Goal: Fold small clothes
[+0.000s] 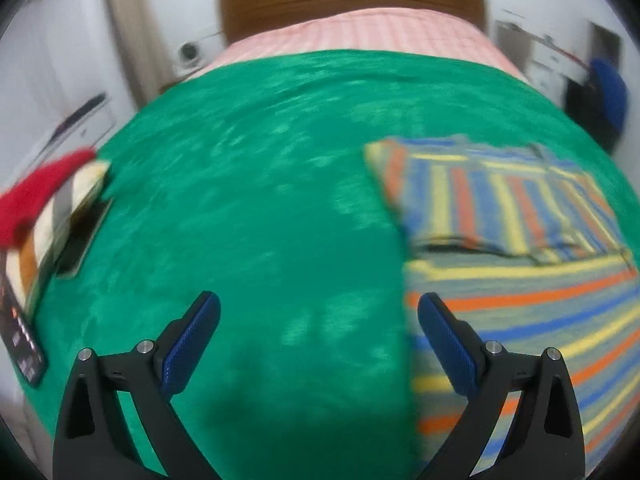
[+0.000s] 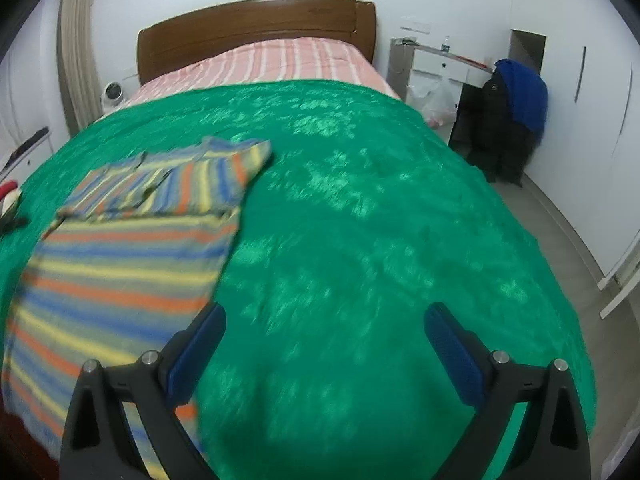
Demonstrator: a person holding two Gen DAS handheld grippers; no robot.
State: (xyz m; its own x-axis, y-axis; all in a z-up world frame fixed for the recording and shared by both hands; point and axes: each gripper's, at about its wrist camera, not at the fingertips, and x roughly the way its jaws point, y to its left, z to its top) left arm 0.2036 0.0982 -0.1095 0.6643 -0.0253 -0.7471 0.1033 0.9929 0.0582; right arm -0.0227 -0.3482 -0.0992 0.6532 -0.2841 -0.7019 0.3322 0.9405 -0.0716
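Observation:
A striped shirt (image 1: pixel 516 264) in blue, yellow and orange lies flat on the green bedspread (image 1: pixel 256 184), its sleeves folded in over the top part. It also shows in the right wrist view (image 2: pixel 120 264) at the left. My left gripper (image 1: pixel 318 312) is open and empty above the bedspread, just left of the shirt's edge. My right gripper (image 2: pixel 324 320) is open and empty above the bedspread (image 2: pixel 360 240), just right of the shirt's edge.
A pile of red and white clothes (image 1: pixel 36 208) and a dark phone (image 1: pixel 24 344) lie at the bed's left edge. A wooden headboard (image 2: pixel 256 28) stands at the far end. A chair with dark and blue clothes (image 2: pixel 516 112) stands right of the bed.

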